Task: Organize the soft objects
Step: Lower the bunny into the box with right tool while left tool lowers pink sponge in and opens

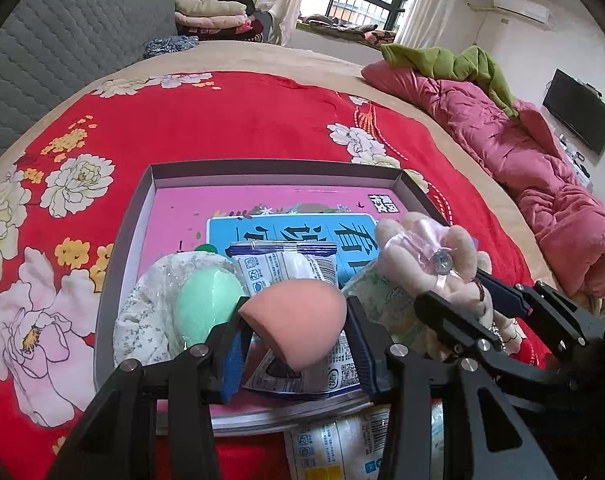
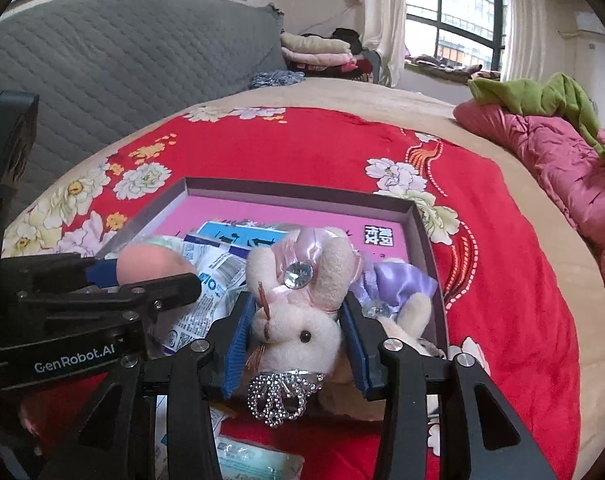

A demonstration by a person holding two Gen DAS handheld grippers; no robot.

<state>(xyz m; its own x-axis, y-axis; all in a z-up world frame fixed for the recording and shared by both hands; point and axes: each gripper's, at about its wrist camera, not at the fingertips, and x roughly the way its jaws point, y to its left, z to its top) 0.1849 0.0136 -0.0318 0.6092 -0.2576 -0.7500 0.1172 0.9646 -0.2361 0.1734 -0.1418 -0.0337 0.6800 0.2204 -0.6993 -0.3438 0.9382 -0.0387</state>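
My left gripper [image 1: 296,320] is shut on a peach makeup sponge [image 1: 298,320], held just above the near end of a shallow grey box [image 1: 262,170] with a pink liner. It also shows in the right wrist view [image 2: 152,264]. In the box lie a mint sponge [image 1: 206,306], a floral cloth [image 1: 142,320] and white wipe packets [image 1: 286,264]. My right gripper [image 2: 294,332] is shut on a pink plush rabbit [image 2: 298,320] with a gem bow, over the box's near right part; it shows in the left wrist view too [image 1: 434,264].
A second plush with a purple bow [image 2: 398,292] lies in the box's right corner. More wipe packets [image 1: 342,448] lie on the red floral blanket [image 1: 222,128] before the box. A pink quilt [image 1: 542,184] and green cloth [image 1: 462,64] lie at the right.
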